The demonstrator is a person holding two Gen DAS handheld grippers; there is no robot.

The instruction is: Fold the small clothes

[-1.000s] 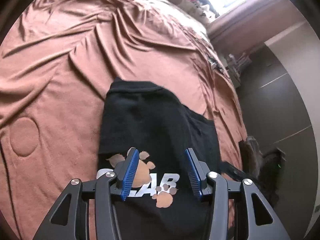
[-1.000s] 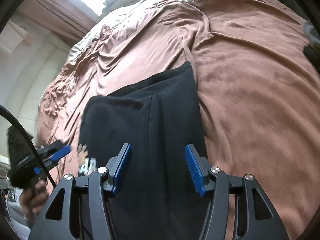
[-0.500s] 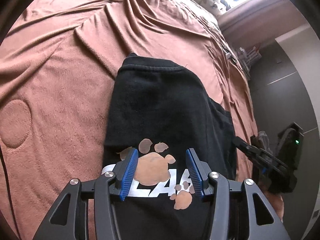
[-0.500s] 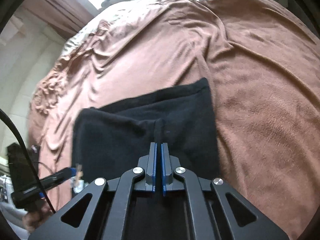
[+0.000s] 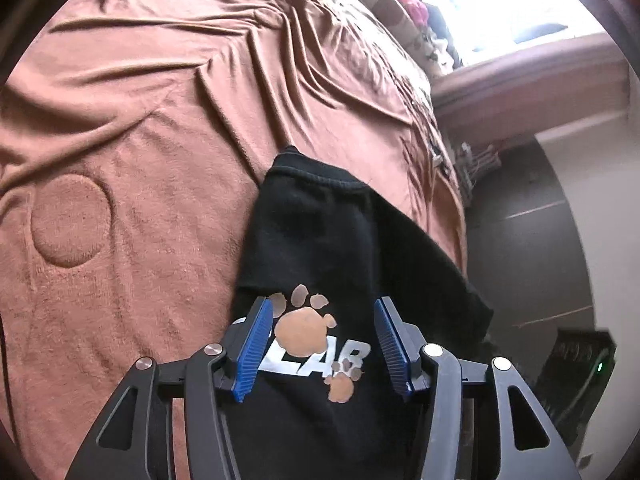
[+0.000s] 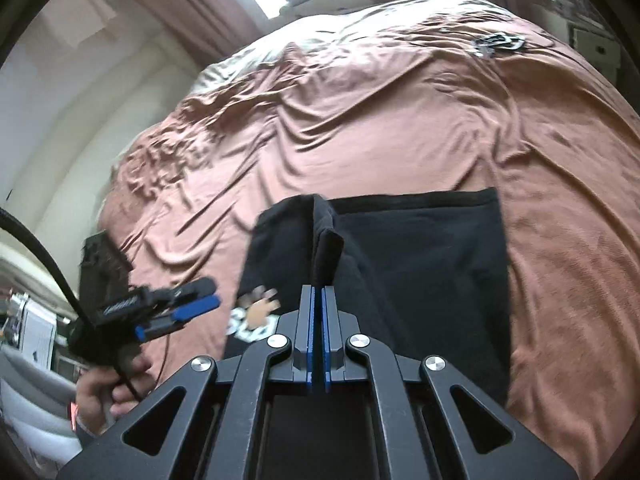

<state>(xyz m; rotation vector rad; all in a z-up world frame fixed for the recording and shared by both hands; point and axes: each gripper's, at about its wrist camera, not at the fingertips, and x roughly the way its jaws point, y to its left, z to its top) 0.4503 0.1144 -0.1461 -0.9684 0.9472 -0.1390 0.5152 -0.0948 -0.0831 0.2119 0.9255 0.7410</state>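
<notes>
Black shirt (image 5: pixel 320 248) lies on the brown blanket (image 5: pixel 120 200) of the bed, its paw print and white letters facing up. My right fingers (image 6: pixel 319 320) are pressed together, pinching a raised fold of its dark cloth. My left fingers (image 5: pixel 324 344) hang spread over the print, their blue pads either side of the paw, not pressing on it.

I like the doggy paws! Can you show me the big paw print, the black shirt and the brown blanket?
big paw print (image 5: pixel 304 330): left wrist view, middle of its pad.
black shirt (image 6: pixel 432 264): right wrist view, flat right half.
brown blanket (image 5: pixel 132 128): left wrist view, wrinkled bare part.
</notes>
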